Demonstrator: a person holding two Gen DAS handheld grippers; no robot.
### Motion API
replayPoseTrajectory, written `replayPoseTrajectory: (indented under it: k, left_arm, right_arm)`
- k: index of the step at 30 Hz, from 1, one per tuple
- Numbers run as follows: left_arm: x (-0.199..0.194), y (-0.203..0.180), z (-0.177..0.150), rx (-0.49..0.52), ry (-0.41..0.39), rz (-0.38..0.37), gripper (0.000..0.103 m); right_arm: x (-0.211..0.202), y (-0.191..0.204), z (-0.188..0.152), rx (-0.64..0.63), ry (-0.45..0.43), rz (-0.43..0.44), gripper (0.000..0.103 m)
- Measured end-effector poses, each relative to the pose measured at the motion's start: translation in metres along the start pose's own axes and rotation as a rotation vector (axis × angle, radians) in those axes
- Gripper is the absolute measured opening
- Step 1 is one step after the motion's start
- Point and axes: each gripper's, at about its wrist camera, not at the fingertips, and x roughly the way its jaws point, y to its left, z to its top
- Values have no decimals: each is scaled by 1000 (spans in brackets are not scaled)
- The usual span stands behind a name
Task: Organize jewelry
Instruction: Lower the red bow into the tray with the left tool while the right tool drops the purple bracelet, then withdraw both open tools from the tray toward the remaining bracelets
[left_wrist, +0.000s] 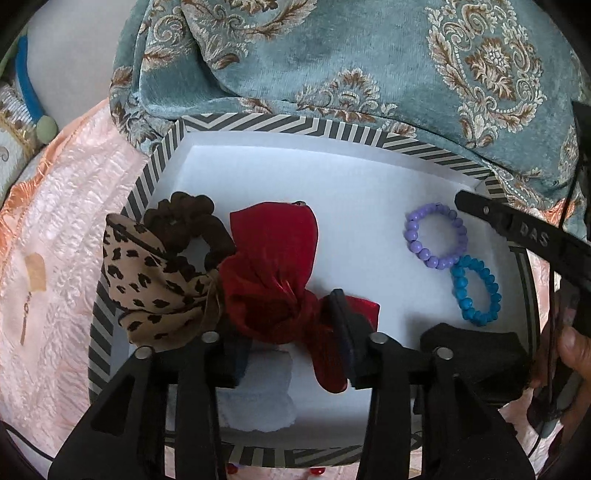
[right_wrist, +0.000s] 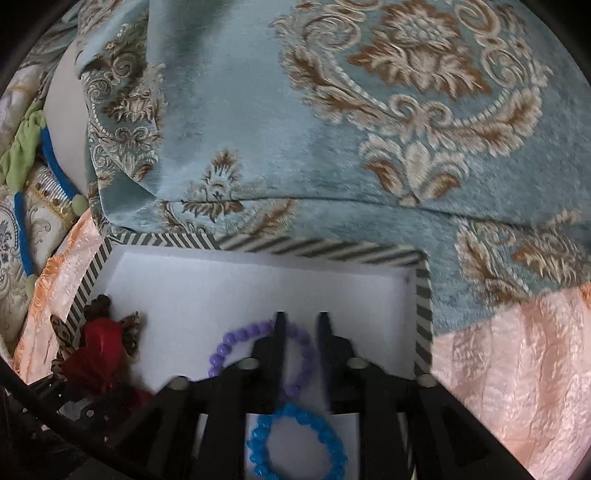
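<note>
A striped box (left_wrist: 280, 125) with a white floor holds the jewelry. At its left lie a leopard-print scrunchie (left_wrist: 155, 284), a dark brown scrunchie (left_wrist: 184, 225) and a red scrunchie (left_wrist: 273, 266). My left gripper (left_wrist: 291, 339) is open, its fingers either side of the red scrunchie's tail. At the right lie a purple bead bracelet (left_wrist: 436, 236) and a blue bead bracelet (left_wrist: 476, 291). My right gripper (right_wrist: 301, 317) is open above the purple bracelet (right_wrist: 229, 343); the blue bracelet (right_wrist: 295, 443) lies below it. The right gripper's finger also shows in the left wrist view (left_wrist: 517, 229).
The box (right_wrist: 317, 249) sits on a peach satin cloth (left_wrist: 55, 258), also seen in the right wrist view (right_wrist: 517, 350). A teal damask fabric (left_wrist: 351, 55) is bunched behind the box. A blue and green headband (right_wrist: 22, 221) lies far left. A hand (left_wrist: 576, 354) is at the right.
</note>
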Motion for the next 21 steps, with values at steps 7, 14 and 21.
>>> replayPoseTrajectory:
  k: [7, 14, 21]
  left_arm:
    - [-18, 2, -10, -13, -10, -23, 52]
    - [-62, 5, -35, 12, -66, 4, 52]
    - [-98, 5, -61, 52, -107, 39, 52]
  right_arm:
    - [-40, 13, -24, -39, -31, 22, 40]
    - [-93, 30, -65, -10, -62, 46, 48]
    - [-133, 55, -97, -24, -74, 54, 50]
